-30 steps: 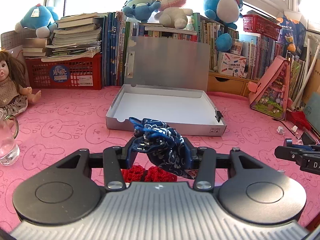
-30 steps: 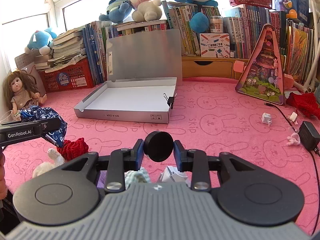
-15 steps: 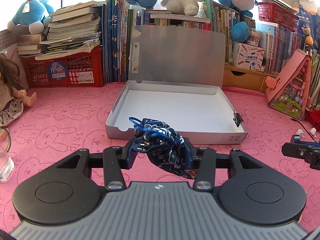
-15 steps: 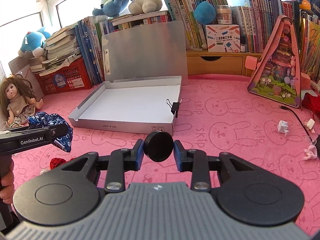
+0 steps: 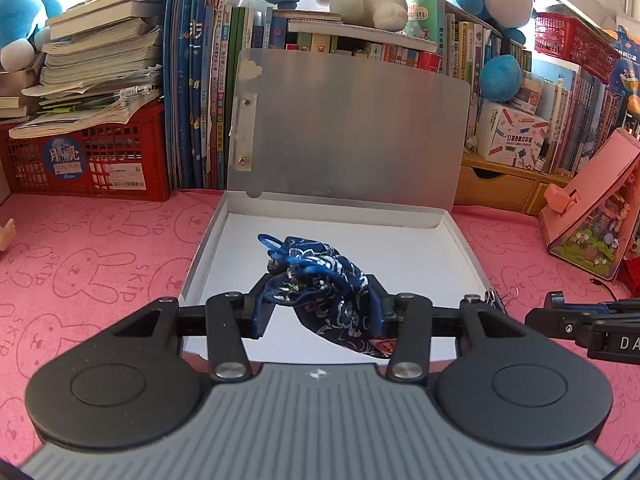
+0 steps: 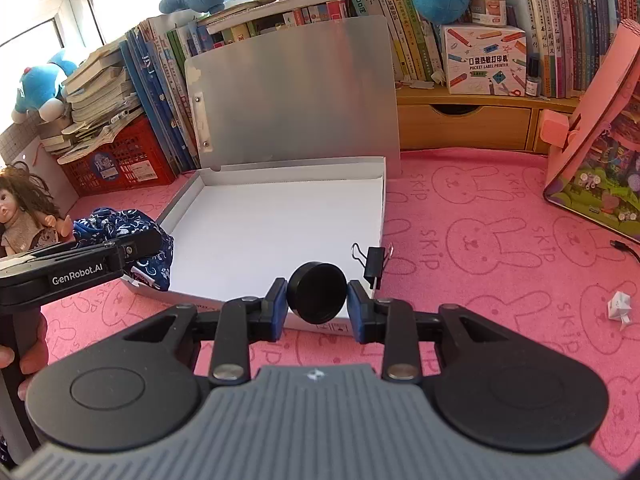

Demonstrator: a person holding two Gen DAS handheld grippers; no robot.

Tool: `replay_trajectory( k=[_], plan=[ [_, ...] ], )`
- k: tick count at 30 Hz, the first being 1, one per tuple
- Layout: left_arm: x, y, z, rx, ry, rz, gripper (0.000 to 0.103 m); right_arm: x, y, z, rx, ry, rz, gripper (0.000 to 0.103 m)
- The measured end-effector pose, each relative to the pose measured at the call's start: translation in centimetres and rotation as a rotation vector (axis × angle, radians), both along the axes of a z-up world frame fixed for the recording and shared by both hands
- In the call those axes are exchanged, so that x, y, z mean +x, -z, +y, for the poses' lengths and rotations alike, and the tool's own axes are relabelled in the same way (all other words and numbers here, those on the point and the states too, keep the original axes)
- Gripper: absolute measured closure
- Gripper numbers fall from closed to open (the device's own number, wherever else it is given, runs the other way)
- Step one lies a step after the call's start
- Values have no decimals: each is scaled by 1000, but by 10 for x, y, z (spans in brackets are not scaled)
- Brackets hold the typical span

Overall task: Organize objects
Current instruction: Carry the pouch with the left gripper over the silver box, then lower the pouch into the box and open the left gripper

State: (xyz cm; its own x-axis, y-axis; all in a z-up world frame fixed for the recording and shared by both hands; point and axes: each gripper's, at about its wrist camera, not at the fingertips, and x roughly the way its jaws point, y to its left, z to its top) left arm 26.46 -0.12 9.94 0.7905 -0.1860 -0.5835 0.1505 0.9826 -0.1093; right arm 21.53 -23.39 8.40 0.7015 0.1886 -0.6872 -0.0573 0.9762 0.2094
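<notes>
left gripper (image 5: 318,312): jaws clamped on blue patterned pouch (image 5: 324,292), held over the near edge of the open silver box (image 5: 460,240) | right gripper (image 6: 317,306): closed tight on black round lid (image 6: 317,298), at the box's near edge, binder clip (image 6: 374,262) just ahead-right | beyond: raised box lid (image 5: 352,128), books (image 5: 200,100) behind it

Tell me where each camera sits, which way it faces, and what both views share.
Left wrist: on the left gripper, facing the open box; jaws grip the blue pouch.
Right wrist: on the right gripper, facing the same box; jaws grip a black round lid; a hand shows.
Shared: box, pouch, pink mat.
</notes>
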Motion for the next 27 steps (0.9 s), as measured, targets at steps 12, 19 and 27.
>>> replay_trajectory(
  k=[12,19,27],
  plan=[
    [80,49,-8,21,34,65,51,80,46,11,6,-23,109,66],
    [111,69,-17,34,65,65,50,113,55,18,17,-42,122,66],
    [114,67,-15,68,75,50,29,120,57,20,17,-37,125,46]
  ],
)
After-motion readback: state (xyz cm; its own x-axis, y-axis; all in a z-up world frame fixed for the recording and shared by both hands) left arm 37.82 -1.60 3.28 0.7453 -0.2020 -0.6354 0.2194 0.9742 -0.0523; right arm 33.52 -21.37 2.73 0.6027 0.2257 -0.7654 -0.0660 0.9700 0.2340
